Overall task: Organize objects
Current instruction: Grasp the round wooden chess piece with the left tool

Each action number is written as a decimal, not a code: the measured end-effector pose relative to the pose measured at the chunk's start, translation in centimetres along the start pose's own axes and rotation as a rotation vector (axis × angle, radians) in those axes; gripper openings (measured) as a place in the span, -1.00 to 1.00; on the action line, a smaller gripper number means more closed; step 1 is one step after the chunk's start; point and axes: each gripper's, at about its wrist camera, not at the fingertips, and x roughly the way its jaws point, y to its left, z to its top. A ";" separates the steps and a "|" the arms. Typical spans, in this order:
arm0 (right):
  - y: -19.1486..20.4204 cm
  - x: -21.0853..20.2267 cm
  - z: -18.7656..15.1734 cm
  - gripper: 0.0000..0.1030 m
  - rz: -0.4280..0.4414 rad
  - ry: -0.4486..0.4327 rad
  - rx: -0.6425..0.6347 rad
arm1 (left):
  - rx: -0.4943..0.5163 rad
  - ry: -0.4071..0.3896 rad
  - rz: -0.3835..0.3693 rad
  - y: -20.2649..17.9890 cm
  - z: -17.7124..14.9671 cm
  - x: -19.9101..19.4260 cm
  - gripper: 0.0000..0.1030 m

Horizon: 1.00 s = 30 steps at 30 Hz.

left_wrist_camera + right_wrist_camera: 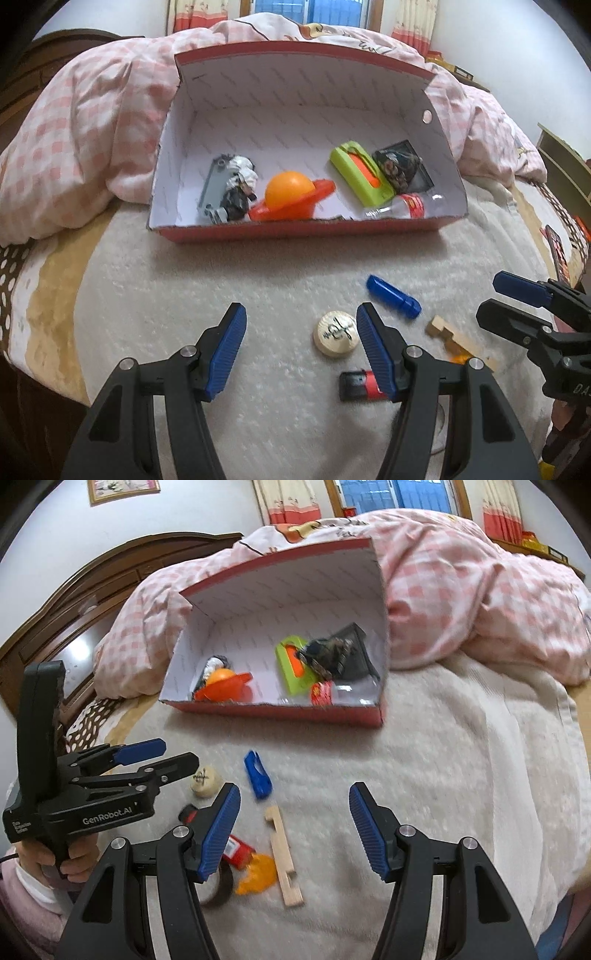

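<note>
Loose objects lie on the white blanket (221, 295) in front of the red-sided box (295, 232), which already holds several toys and a small bottle; four or more pieces are not yet boxed.

Left to right in your left wrist view: your left gripper (301, 347) stands open and empty, its jaws apart over bare blanket; the round game piece (337, 333) lies just outside its right-hand pad, not between the jaws; close there and you catch nothing, or nudge the disc away. The red and black cylinder (356, 384) is partly hidden under that same finger; a descent risks pressing it into the pile. The blue cap (393, 297) lies further toward the box; being round, it may roll if brushed. The wooden piece (282, 853) lies just beside an orange piece (258, 877); a careless pinch may lift both or flick one off.

Your right gripper (293, 827) is likewise open and empty, the wooden piece just inside its left pad; both grippers are near each other over one small cluster, so collision is the chief hazard.
</note>
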 end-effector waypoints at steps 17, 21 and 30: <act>-0.3 0.0 -1.4 0.22 0.014 0.028 0.005 | 0.055 0.045 0.005 -1.6 -1.5 1.3 0.22; -0.4 0.2 -1.6 0.22 0.016 0.033 0.013 | 0.062 0.044 0.007 -1.8 -1.5 1.6 0.21; -0.7 0.5 -1.9 0.22 0.013 0.044 0.024 | 0.079 0.032 0.000 -2.1 -1.7 1.7 -0.28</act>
